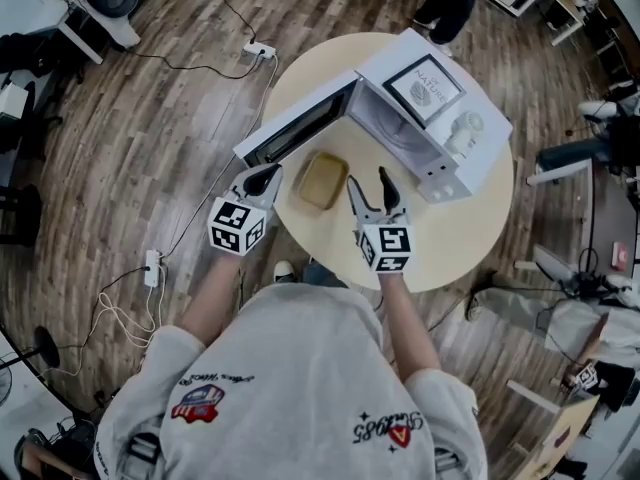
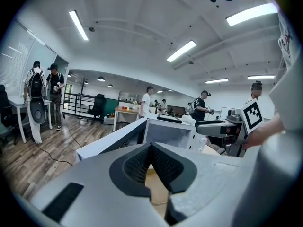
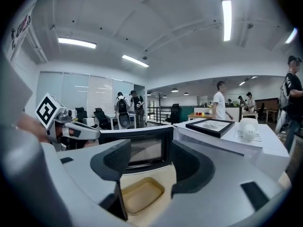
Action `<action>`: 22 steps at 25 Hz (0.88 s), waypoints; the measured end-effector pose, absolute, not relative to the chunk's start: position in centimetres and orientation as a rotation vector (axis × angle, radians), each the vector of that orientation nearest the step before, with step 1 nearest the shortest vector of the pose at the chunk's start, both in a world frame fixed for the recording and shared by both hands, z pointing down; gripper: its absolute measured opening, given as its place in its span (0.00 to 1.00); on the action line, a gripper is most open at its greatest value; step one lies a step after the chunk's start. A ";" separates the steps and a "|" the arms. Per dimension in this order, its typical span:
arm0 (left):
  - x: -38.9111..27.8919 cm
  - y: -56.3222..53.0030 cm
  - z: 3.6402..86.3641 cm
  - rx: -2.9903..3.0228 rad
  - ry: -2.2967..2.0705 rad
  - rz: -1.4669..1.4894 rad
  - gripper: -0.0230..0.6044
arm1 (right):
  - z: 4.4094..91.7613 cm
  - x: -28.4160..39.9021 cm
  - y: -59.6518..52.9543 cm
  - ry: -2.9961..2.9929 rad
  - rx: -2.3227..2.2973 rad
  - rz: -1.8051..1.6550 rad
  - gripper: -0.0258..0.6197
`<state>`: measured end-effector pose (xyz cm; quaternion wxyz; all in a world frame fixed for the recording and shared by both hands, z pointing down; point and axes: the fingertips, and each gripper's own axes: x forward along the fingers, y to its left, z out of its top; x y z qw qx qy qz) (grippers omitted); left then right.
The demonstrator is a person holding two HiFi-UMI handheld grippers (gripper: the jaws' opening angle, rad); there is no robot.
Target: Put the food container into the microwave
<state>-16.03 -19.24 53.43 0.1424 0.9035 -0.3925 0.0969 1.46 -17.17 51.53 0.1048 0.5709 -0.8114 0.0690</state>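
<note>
A tan, empty food container [image 1: 322, 180] [image 3: 139, 195] lies on the round table [image 1: 470, 238] in front of the white microwave [image 1: 430, 128] [image 2: 166, 132]. The microwave's door [image 1: 298, 126] [image 3: 142, 148] is swung open to the left. My left gripper [image 1: 262, 180] [image 2: 151, 150] is shut and empty, just left of the container and near the door. To the container's right is my right gripper [image 1: 372, 190] [image 3: 151, 163], open with nothing between its jaws, pointing at the container and the door.
A framed picture [image 1: 424, 86] [image 3: 210, 125] and a small white object [image 1: 465, 126] [image 3: 248, 129] rest on top of the microwave. Cables and a power strip [image 1: 258, 50] lie on the wooden floor. People and desks stand in the background.
</note>
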 end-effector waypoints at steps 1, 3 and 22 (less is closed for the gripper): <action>-16.5 -19.3 53.5 2.599 -1.147 0.282 0.04 | 51.8 1.0 -17.4 -2.398 1.661 0.206 0.44; -17.6 -19.4 53.6 2.579 -1.181 0.280 0.04 | 52.2 0.0 -17.8 -2.404 1.618 0.214 0.44; -29.9 -18.1 55.6 2.297 -1.540 0.276 0.04 | 65.8 -9.6 -19.6 -2.305 1.082 0.395 0.46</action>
